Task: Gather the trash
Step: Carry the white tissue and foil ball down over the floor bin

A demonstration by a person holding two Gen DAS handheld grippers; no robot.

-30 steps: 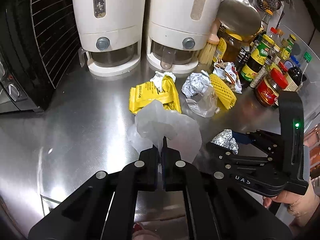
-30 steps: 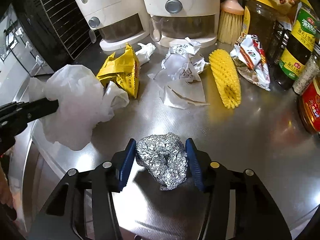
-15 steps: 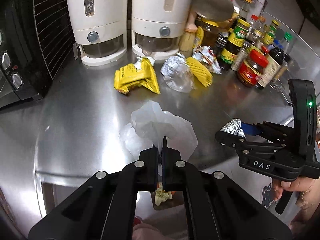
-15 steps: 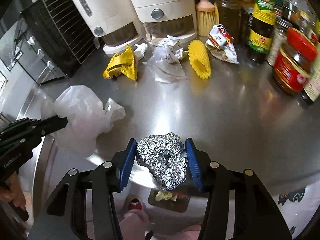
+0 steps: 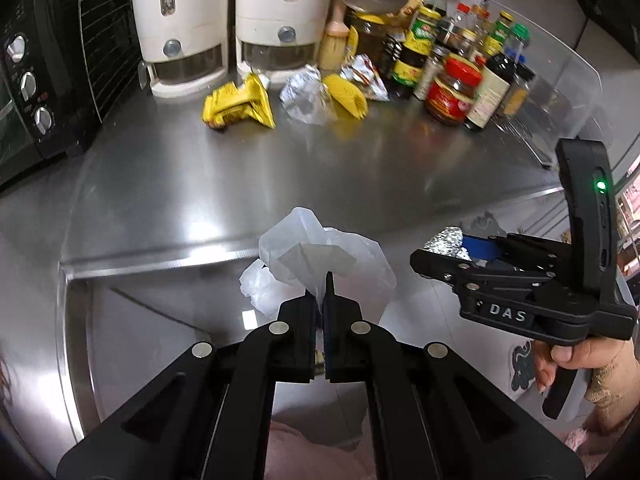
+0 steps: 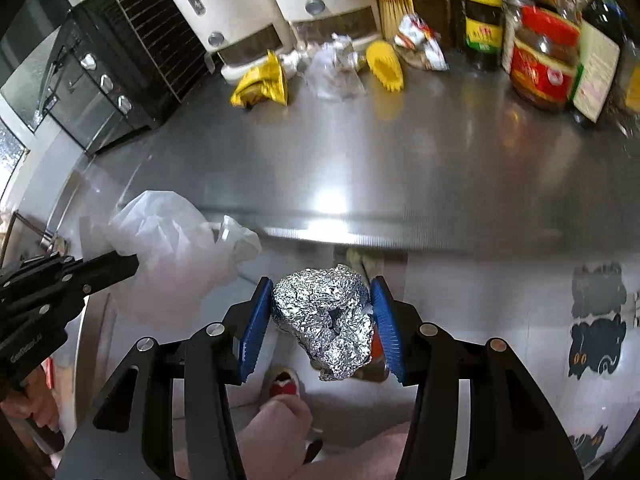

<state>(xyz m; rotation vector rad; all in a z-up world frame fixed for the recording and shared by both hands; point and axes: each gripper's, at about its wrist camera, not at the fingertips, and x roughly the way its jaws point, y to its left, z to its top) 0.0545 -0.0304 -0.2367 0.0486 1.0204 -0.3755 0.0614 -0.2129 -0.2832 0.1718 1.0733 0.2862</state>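
Both grippers now past counter edge (image 6: 360,236), fingers clamped: left gripper (image 5: 319,308) on plastic bag (image 5: 320,256), right gripper (image 6: 322,320) on foil ball (image 6: 324,316).

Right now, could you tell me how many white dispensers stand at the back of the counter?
2: the left dispenser beside the black oven, the right dispenser beside the brush. Others may be out of frame.

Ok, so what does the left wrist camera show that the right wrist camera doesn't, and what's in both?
Left only: the right tongs seen side-on, with the person's right hand on the handle. Right only: the whole crumpled silver foil ball clamped between blue pads, plus black cat stickers. Both: the translucent white plastic bag pinched by the left tongs, the yellow wrapper and the steel counter.
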